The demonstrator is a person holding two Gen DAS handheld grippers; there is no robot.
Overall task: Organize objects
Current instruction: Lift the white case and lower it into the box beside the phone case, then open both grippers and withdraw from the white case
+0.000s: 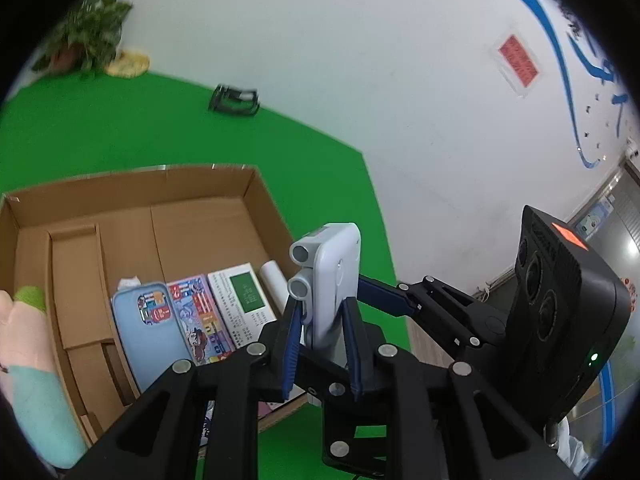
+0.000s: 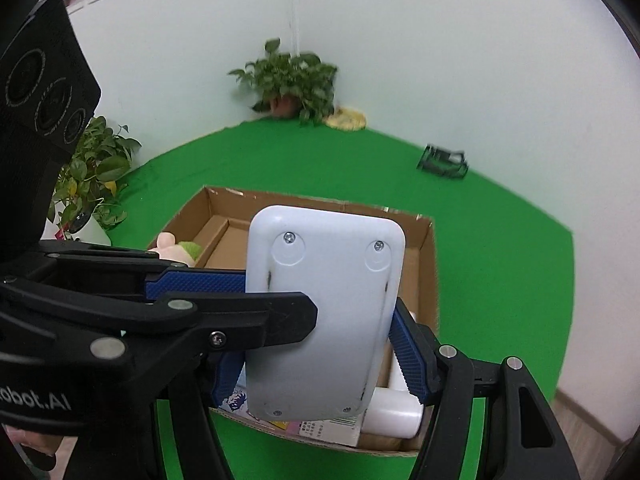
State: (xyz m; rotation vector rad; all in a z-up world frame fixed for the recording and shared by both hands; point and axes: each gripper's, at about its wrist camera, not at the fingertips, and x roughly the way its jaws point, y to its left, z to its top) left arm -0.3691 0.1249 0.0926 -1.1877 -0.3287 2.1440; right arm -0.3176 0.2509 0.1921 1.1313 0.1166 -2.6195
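Two grippers: both grip one white plastic device, held in the air above a cardboard box.
Left gripper: its blue ribbed fingers are closed narrowly on the device's lower end, one on each broad face.
Right gripper: its blue textured fingers clamp the device's two long edges, one on each side.
Device long axis: it runs forward along the fingers, away from the left gripper's palm, and stands nearly upright in both views.
Device facing: two short grey tubes at the far end point to the left of the left gripper's fingers; the flat back with four screws faces the right wrist camera.
Device shape and material: a smooth, matte, rounded rectangle of hard plastic, thin seen from the left wrist and broad seen from the right; dark scuff marks sit near its long edges.
Box: brown corrugated card, open on top, with a folded inner partition, lying below and beyond the fingers of both grippers.
Box contents: a pale blue case, a printed colourful book, a white and green packet and a white roll lie side by side; a soft plush toy sits at the box's left side.
Surface: flat green felt-like cloth under the box.
Beyond the fingers: a black wire stand and a leafy potted plant stand well apart from the box.
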